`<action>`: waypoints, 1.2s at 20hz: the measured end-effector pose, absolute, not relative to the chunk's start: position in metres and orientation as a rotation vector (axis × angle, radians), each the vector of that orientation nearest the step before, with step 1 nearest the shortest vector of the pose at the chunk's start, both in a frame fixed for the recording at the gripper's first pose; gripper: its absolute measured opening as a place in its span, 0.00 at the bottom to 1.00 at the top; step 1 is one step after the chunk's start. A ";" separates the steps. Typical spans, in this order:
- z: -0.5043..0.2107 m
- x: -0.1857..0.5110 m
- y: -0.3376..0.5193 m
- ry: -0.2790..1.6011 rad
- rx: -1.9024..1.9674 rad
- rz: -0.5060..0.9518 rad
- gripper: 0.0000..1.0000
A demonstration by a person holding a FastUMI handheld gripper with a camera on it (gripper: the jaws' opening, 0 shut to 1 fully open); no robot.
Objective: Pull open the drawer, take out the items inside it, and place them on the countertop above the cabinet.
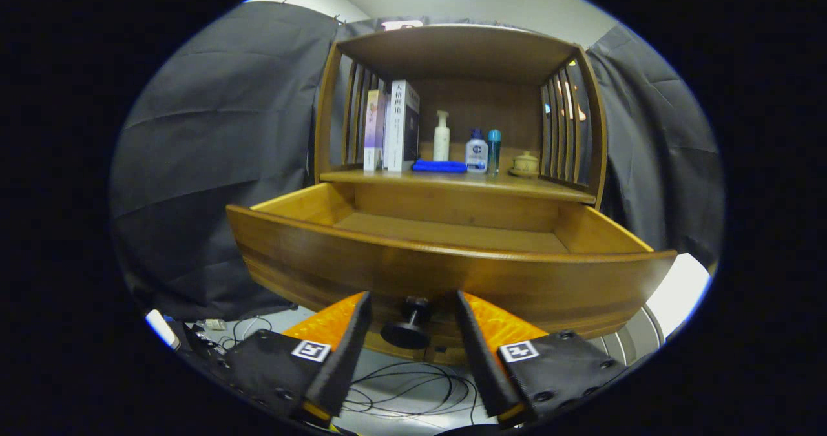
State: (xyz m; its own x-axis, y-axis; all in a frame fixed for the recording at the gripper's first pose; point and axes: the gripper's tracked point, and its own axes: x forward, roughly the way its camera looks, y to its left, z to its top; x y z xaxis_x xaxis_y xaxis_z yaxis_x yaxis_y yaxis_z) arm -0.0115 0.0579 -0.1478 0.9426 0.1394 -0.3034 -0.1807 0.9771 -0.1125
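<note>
Tool [412,323] open, drawer knob [409,325] between fingers

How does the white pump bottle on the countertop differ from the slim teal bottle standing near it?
The white pump bottle is cream-white and taller, with a pump head; the teal bottle is blue-green, shorter and thinner, with a plain cap. The white one stands behind the blue cloth; the teal one stands beside it. Both are upright on the countertop, far beyond the open fingers.
</note>
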 end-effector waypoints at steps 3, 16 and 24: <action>-0.115 -0.014 0.065 0.233 -0.095 0.221 0.87; -0.028 0.067 0.065 0.259 -0.162 0.322 1.00; -0.055 0.122 0.068 0.521 -0.221 0.395 1.00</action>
State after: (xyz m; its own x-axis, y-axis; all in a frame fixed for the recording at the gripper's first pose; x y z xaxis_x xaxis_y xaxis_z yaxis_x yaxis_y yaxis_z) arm 0.1224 0.0683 -0.0554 0.7947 0.3095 -0.5221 -0.4199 0.9015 -0.1046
